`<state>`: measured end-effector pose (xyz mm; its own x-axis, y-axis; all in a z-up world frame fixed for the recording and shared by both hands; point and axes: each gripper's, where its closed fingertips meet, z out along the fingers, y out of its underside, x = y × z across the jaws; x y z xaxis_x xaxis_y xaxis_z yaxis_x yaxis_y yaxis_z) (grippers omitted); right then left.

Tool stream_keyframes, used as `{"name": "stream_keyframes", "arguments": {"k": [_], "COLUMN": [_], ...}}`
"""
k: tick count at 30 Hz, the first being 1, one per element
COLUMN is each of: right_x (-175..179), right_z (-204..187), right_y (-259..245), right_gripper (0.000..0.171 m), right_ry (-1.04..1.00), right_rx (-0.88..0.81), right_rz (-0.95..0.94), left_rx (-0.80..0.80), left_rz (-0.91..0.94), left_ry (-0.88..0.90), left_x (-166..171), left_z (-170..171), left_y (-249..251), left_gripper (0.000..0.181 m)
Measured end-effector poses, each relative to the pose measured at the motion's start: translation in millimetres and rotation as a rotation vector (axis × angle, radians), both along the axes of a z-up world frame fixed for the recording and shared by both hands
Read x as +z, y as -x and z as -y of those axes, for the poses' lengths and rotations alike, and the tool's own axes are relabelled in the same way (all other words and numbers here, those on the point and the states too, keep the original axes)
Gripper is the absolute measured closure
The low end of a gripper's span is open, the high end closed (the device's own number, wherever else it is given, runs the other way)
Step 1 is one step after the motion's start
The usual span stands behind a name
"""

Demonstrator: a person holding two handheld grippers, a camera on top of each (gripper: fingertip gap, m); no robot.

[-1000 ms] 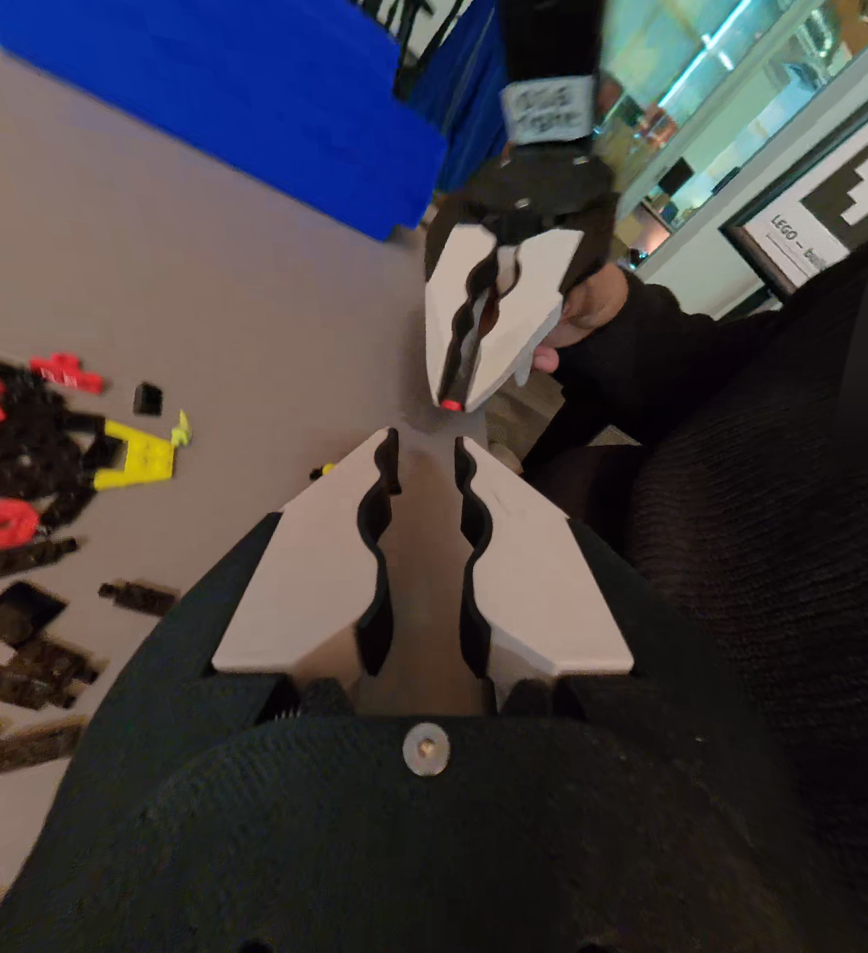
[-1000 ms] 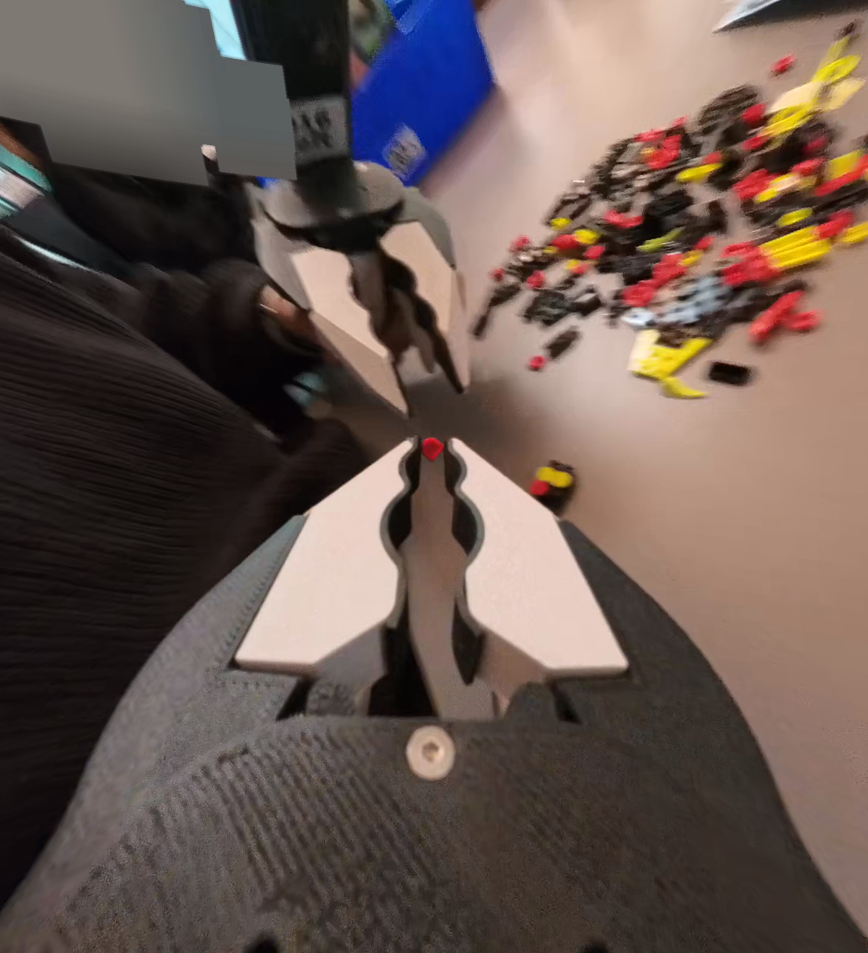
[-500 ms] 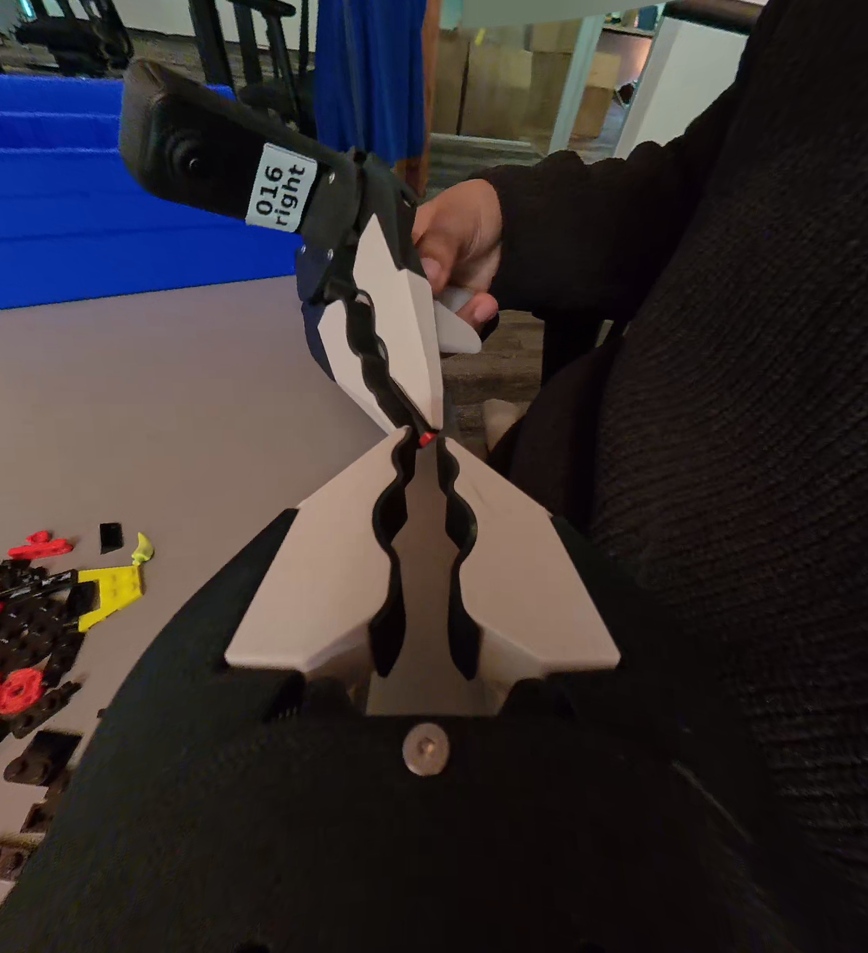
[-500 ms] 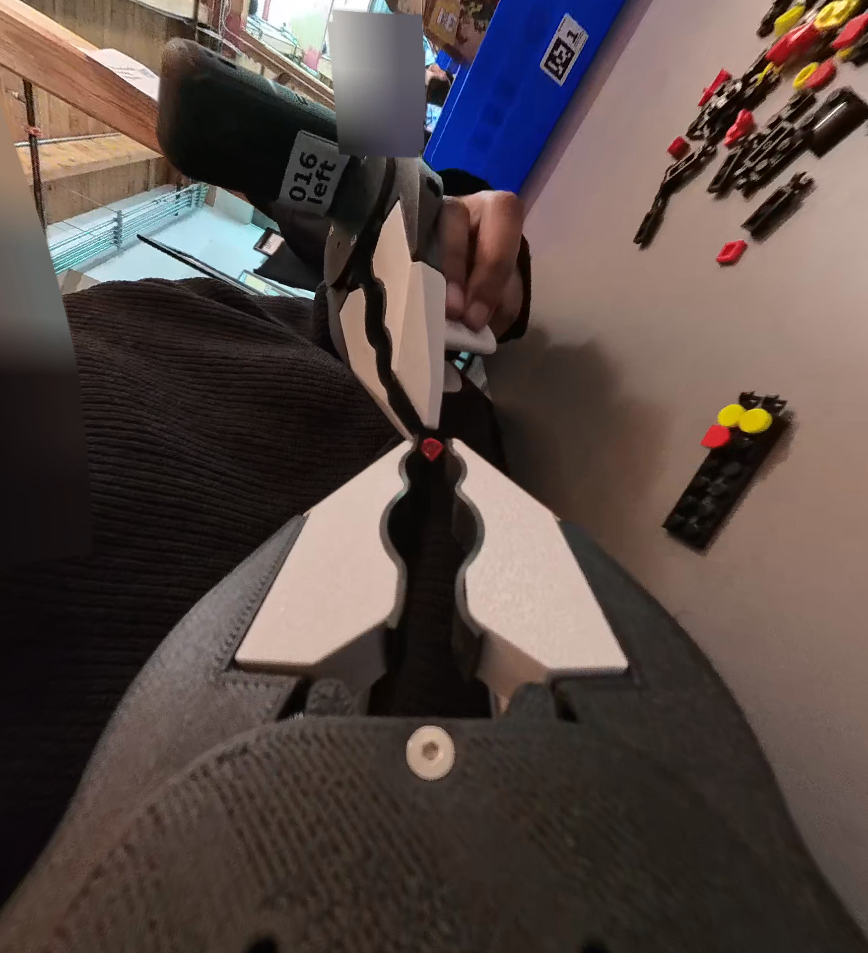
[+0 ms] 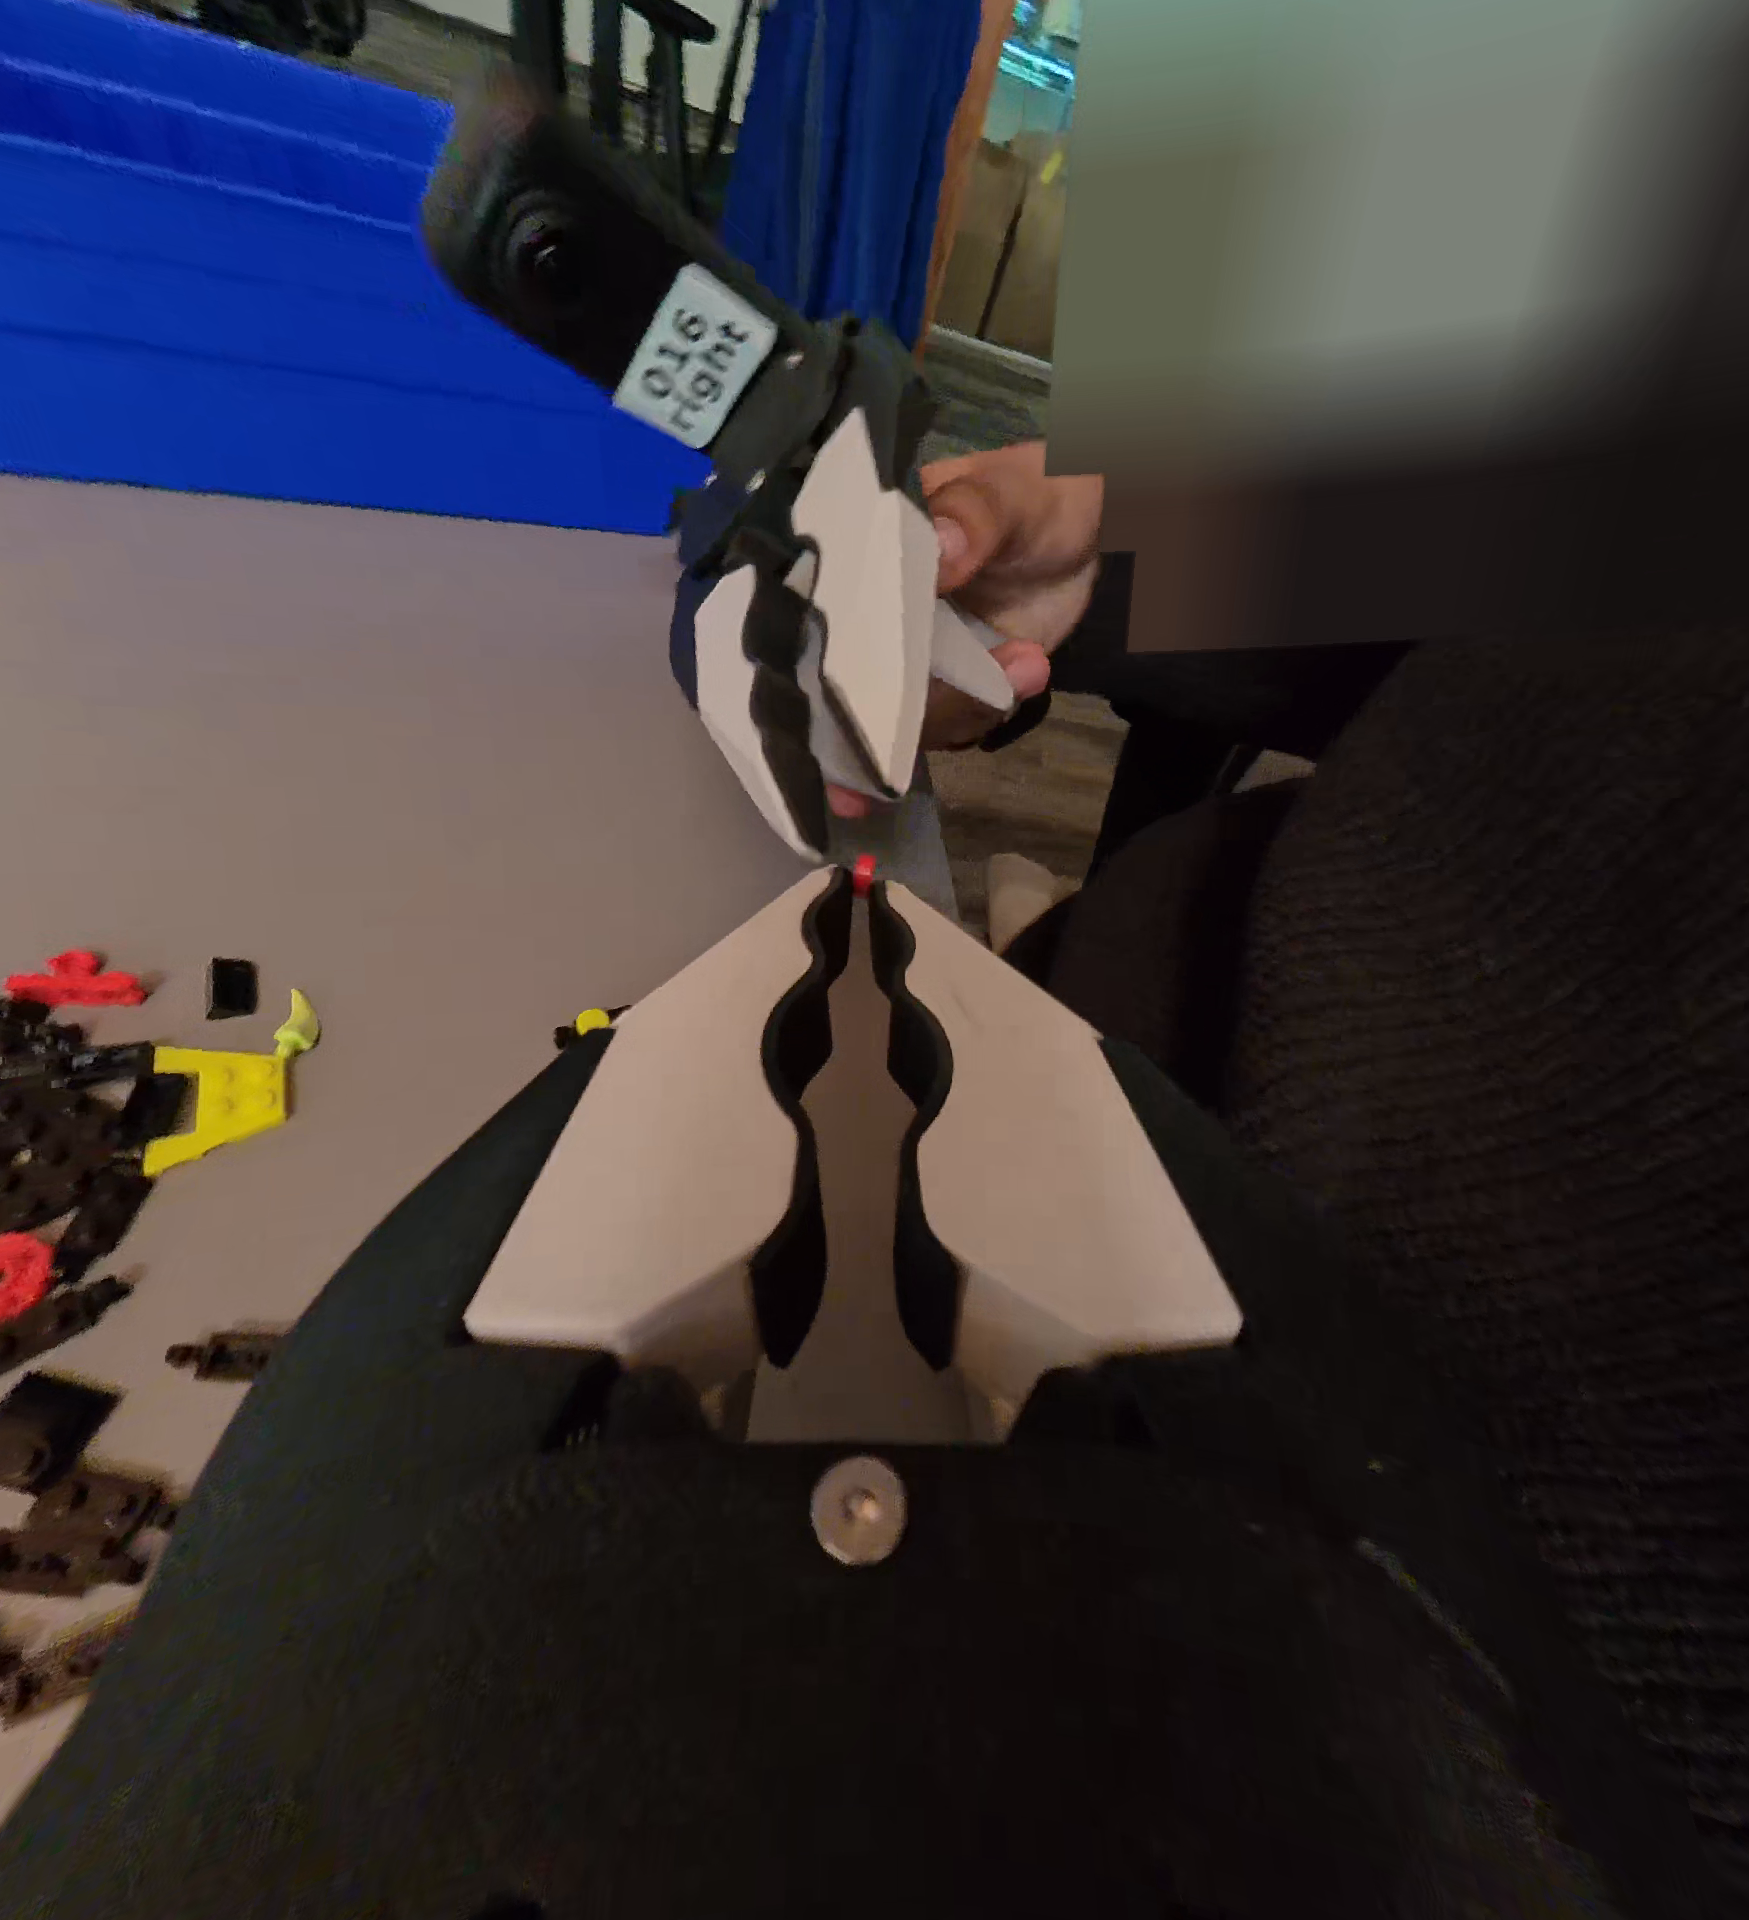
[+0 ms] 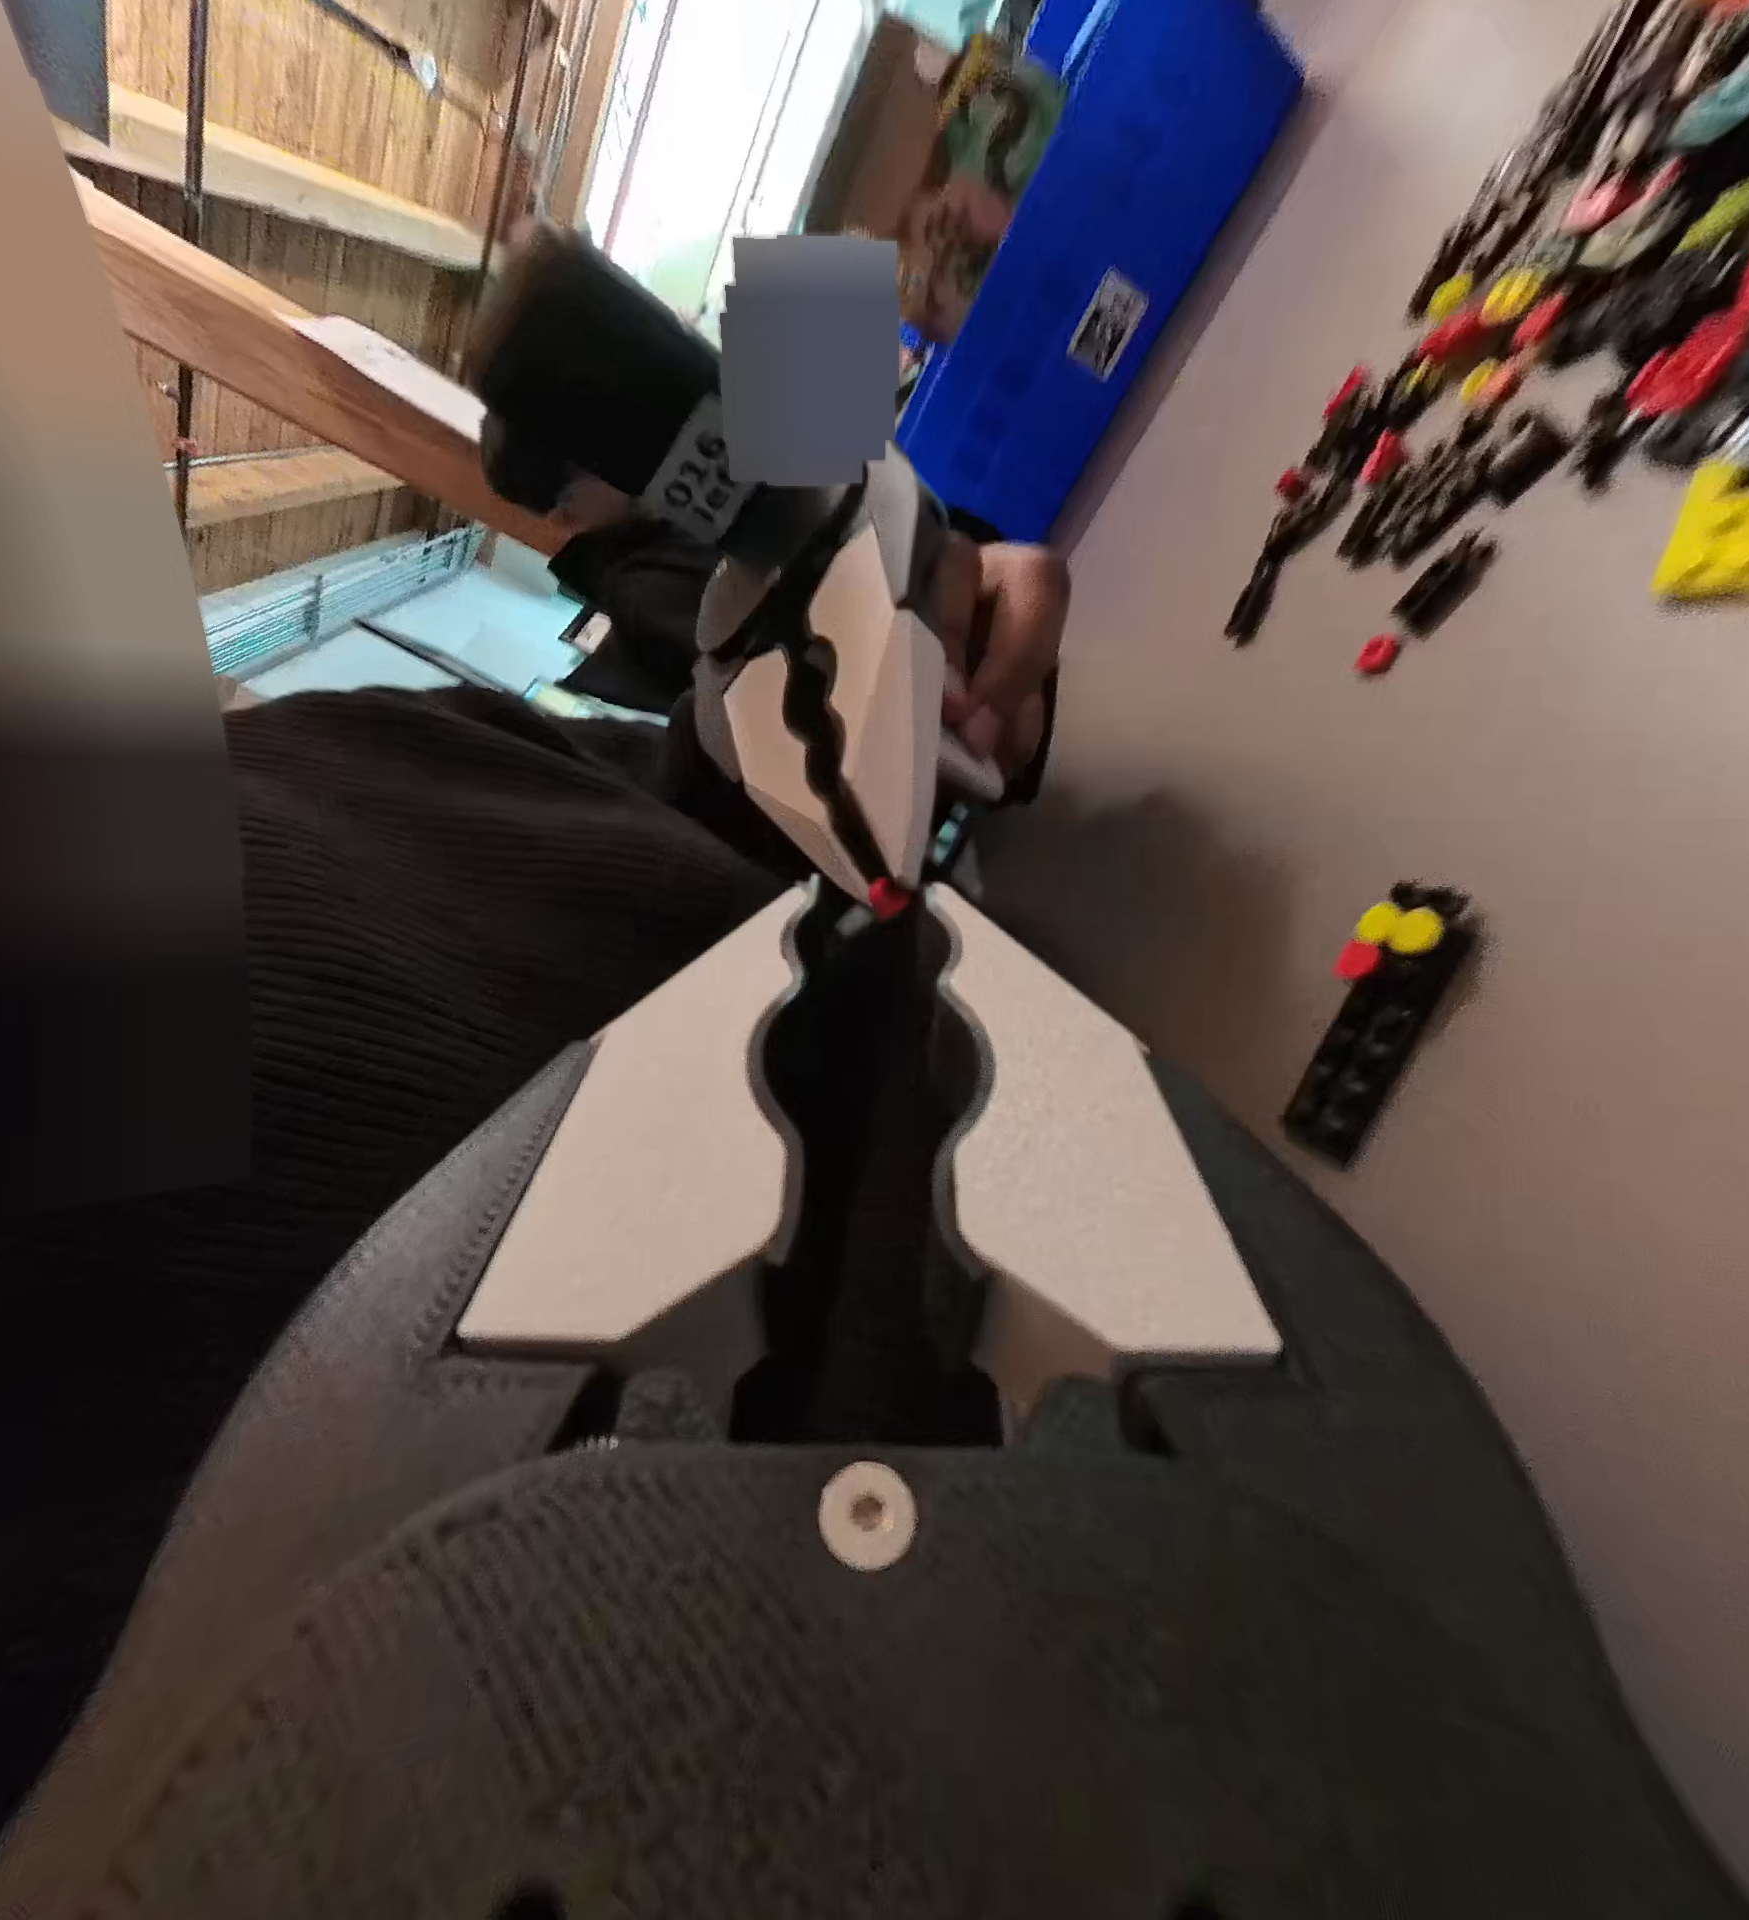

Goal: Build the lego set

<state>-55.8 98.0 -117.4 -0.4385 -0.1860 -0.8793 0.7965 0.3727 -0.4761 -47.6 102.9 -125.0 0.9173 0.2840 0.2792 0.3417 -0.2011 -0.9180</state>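
A tiny red lego piece point(image 5: 862, 869) sits pinched between the tips of my left gripper point(image 5: 854, 891), held in the air near the person's dark sweater. In the right wrist view the same red piece point(image 6: 886, 896) is at the tips of the left gripper point(image 6: 878, 881), which comes in from above. My right gripper point(image 6: 872, 906) has its jaws apart around that spot and grips nothing. In the left wrist view the right gripper point(image 5: 837, 831) points down, tip to tip with my left one. A black plate point(image 6: 1374, 1039) with yellow and red round studs lies on the table.
A pile of loose black, red and yellow pieces point(image 5: 8, 1153) lies on the grey table point(image 5: 382, 727), also in the right wrist view point(image 6: 1680, 312). A yellow wedge plate point(image 5: 226, 1101) lies at its edge. A blue bin point(image 5: 226, 312) stands behind. The person's sweater point(image 5: 1524, 1143) is close by. The grippers are tip to tip, or close to it. From either gripper's tips it is about 9 cm to the black plate point(image 6: 1374, 1039).
The red piece has passed from the right gripper's tips to the left gripper's tips. The left jaws have shut on it and the right jaws have opened.
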Motion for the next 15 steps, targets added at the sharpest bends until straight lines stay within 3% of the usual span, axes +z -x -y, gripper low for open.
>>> {"name": "stream_keyframes", "arguments": {"k": [1,4,7,9,13,15], "right_x": [4,10,5,0,-15,-9], "right_z": [-1,-4,-9,-7,10,16], "right_y": [7,33,54,50,39,37], "right_gripper": [0.158,0.15,0.144,0.149,0.145,0.151], "right_ry": [0.019,0.011,-0.133,-0.214,-0.333,-0.34], "right_rx": [-0.034,-0.198,-0.321,-0.305,-0.24,-0.261], "right_rz": [-0.038,-0.338,-0.904,-1.162,-1.4,-1.496], "left_rx": [0.02,0.117,0.194,0.223,0.247,0.246], "left_rz": [0.042,0.235,0.542,0.714,0.869,0.918], "left_ry": [-0.025,-0.126,-0.327,-0.432,-0.563,-0.606], "left_x": [1,2,4,0,-2,-3], "left_z": [1,8,15,18,19,17], "left_y": [4,21,36,43,47,46], "left_gripper": [0.181,0.181,0.181,0.181,0.181,0.181]}}
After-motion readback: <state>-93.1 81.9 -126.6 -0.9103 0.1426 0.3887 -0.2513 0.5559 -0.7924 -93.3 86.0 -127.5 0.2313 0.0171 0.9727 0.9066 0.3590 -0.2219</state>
